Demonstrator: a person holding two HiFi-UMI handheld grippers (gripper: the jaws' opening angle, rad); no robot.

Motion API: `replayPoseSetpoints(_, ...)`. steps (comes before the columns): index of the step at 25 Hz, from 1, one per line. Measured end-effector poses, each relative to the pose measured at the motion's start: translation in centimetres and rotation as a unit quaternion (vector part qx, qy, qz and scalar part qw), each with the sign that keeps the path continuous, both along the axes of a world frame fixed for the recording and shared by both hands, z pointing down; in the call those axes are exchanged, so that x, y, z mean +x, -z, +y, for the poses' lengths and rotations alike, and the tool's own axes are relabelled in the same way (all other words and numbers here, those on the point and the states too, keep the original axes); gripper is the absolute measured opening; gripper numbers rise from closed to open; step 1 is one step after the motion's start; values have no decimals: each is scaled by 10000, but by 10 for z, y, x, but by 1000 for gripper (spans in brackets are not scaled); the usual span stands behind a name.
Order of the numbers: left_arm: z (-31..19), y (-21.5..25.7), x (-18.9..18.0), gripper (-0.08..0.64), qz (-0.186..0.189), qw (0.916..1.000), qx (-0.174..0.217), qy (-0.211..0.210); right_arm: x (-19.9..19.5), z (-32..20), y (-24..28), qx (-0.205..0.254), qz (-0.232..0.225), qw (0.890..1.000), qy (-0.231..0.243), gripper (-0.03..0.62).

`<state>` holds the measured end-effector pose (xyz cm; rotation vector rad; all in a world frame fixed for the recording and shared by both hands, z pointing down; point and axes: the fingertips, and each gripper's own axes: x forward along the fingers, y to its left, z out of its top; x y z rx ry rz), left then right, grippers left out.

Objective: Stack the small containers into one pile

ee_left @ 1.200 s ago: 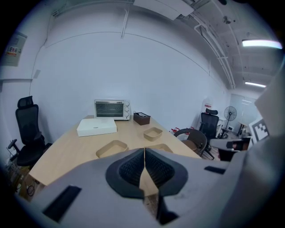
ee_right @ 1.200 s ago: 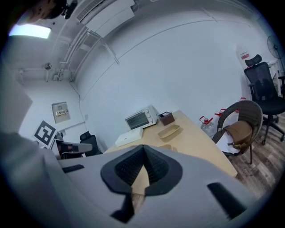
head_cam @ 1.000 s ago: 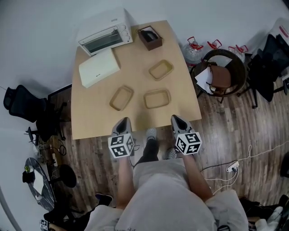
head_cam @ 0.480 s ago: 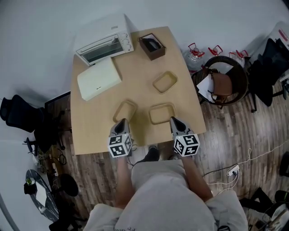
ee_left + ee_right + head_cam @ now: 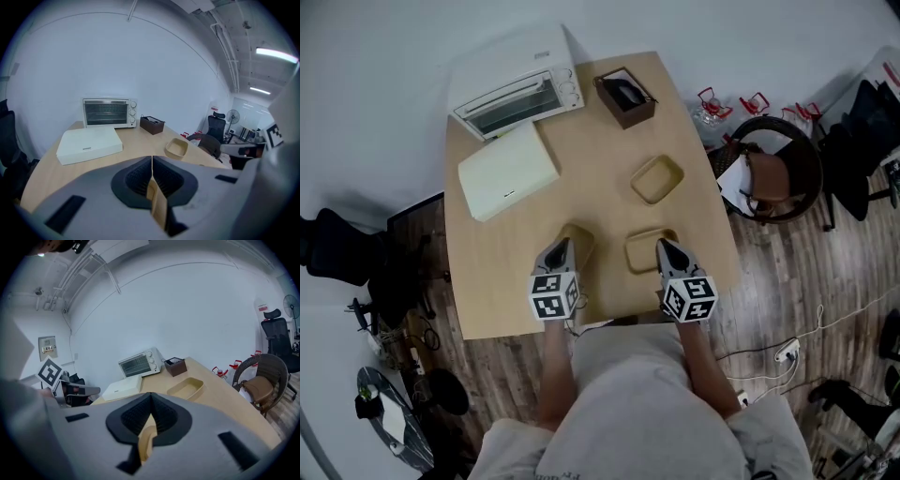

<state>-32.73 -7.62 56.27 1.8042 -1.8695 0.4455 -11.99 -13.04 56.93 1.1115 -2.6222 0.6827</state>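
On the light wooden table (image 5: 492, 272), three small containers lie unstacked. One (image 5: 581, 234) is partly under the left gripper (image 5: 558, 249), one (image 5: 643, 251) just beside the right gripper (image 5: 667, 249), and a third (image 5: 657, 179) farther off. Both claws are pressed together and hold nothing. This looks like the approach; next the jaws must part over a rim.
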Motion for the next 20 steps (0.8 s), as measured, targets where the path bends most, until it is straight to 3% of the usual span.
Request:
replayPoseSetpoints(4, -11, -16, -9, 8, 41, 9995, -146, -277, -26, -5, -4, -6, 44, 10000, 21, 6)
replayPoseSetpoints(9, -17, -56, -8, 8, 422, 9963, -522, -541, -41, -8, -14, -94, 222, 9997, 19, 5)
replayPoseSetpoints(15, -13, -92, 2, 8, 393, 9905, -970, -895, -39, -19, -18, -157, 283, 9994, -123, 6)
replayPoseSetpoints(20, -1, -107, 10, 9, 419, 9856, -1218, -1097, -54, -10, -22, -222, 306, 9993, 74, 6)
